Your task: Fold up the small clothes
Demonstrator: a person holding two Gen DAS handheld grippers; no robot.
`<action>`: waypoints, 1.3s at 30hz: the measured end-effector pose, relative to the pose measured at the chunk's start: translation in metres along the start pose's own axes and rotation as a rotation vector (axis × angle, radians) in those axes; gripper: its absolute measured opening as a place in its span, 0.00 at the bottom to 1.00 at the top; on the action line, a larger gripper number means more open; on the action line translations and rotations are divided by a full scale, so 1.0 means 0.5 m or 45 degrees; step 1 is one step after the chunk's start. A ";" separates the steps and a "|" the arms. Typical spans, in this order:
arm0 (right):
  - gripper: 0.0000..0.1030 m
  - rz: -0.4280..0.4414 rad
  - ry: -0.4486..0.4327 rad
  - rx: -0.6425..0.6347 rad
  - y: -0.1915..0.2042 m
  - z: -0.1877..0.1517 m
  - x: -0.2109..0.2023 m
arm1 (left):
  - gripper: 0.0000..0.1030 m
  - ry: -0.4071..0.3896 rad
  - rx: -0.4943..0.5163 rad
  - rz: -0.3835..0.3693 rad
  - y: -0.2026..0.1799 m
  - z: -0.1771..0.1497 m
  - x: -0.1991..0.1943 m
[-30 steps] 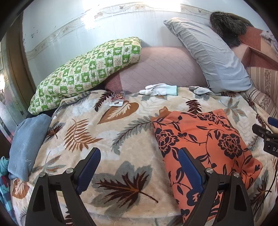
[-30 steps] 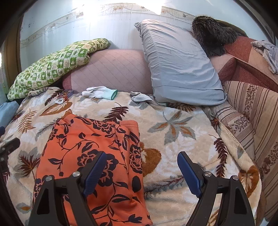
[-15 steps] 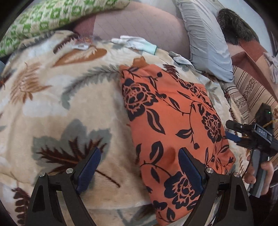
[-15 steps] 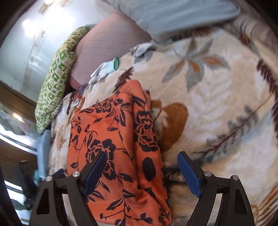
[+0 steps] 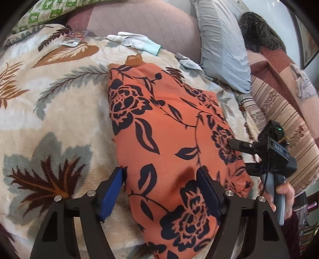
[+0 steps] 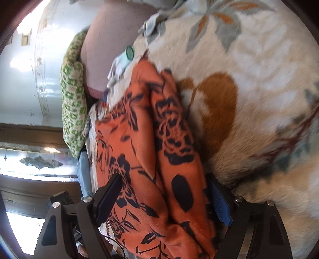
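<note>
Covering the bed, a leaf-print blanket (image 5: 59,111) bears the orange garment (image 5: 169,139).

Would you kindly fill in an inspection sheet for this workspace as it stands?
Surface: leaf-print blanket covering the bed.
Job's things: orange flowered garment lying on it, partly folded.
Clutter: white glove, small packet.
Grippers: left gripper and right gripper open, each straddling the garment's near edge.
Cables: thin black wire at the right gripper's handle.
Surroundings: green checked pillow, grey pillow, striped cushion.
</note>
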State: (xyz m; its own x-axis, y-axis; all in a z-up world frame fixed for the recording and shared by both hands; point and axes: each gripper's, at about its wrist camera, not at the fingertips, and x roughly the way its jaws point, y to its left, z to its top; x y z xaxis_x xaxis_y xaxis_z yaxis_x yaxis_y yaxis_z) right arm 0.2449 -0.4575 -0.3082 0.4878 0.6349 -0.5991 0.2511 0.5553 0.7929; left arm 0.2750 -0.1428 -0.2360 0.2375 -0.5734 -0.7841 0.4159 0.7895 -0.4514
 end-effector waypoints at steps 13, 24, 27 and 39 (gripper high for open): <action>0.60 -0.238 -0.186 -0.416 0.189 -0.079 0.005 | 0.41 -0.109 0.002 0.016 -0.010 0.011 -0.040; 0.55 -0.104 -0.240 -0.650 0.338 -0.149 0.013 | 0.39 -0.378 0.095 0.137 -0.003 0.015 -0.229; 0.55 -0.100 -0.214 -0.680 0.345 -0.174 0.046 | 0.39 -0.381 0.069 0.176 0.023 0.004 -0.246; 0.67 -0.211 0.023 -0.494 0.264 -0.215 0.140 | 0.67 -0.114 -0.065 0.424 0.126 -0.056 -0.177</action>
State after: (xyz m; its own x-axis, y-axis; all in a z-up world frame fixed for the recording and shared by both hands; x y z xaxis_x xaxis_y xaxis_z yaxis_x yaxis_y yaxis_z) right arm 0.2223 -0.2819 -0.2576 0.4516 0.5272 -0.7198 -0.0102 0.8097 0.5867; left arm 0.2555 -0.0362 -0.2068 0.4296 -0.2974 -0.8526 0.2590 0.9451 -0.1991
